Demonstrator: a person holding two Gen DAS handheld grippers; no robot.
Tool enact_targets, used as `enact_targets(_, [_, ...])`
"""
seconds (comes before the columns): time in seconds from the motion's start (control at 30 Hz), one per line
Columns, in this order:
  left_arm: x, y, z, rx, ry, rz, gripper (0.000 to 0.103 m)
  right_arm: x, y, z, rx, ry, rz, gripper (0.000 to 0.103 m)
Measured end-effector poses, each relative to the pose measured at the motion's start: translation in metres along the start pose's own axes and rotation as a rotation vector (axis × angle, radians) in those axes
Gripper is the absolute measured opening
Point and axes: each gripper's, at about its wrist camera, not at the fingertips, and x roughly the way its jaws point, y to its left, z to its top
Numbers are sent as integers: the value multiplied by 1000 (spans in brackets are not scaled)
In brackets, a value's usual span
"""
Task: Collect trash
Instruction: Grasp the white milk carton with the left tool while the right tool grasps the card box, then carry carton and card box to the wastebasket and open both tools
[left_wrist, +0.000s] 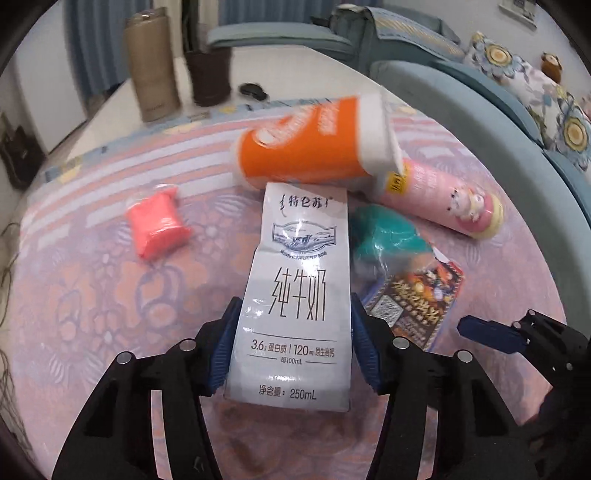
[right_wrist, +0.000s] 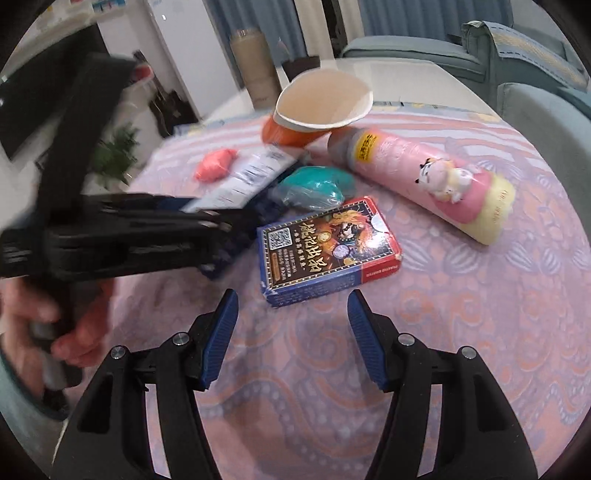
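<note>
Gripping the milk carton (left_wrist: 295, 306) lengthwise, top pointing away, left claw (left_wrist: 293, 343) clamps it (right claw (right_wrist: 291, 339) gapes empty).

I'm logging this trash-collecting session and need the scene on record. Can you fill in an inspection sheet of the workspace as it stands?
Surface: round table under a pink floral cloth.
Job's things: milk carton; tipped orange paper cup; pink bottle lying down; card box; teal packet; pink packet.
Clutter: tan tumbler and dark cup beyond the cloth.
Grippers: left gripper shut on the carton; right gripper open, empty.
Cables: thin wires at the left edge.
Surroundings: teal sofa, curtains.
</note>
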Motion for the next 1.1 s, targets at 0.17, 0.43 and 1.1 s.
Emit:
enact_targets(0.17, [-20,20,-32,-102,-69,-42,53,9,-1,-1,24,-11,-147,55])
enact_targets(0.43, [-28,33,-61,-207,-197,-81,53,-27,-61,-15,224,-52,-266,45])
enact_targets(1.1, [-33,22,-70,-144,-235,-95,53,47,-20,51,261,1,-347,70])
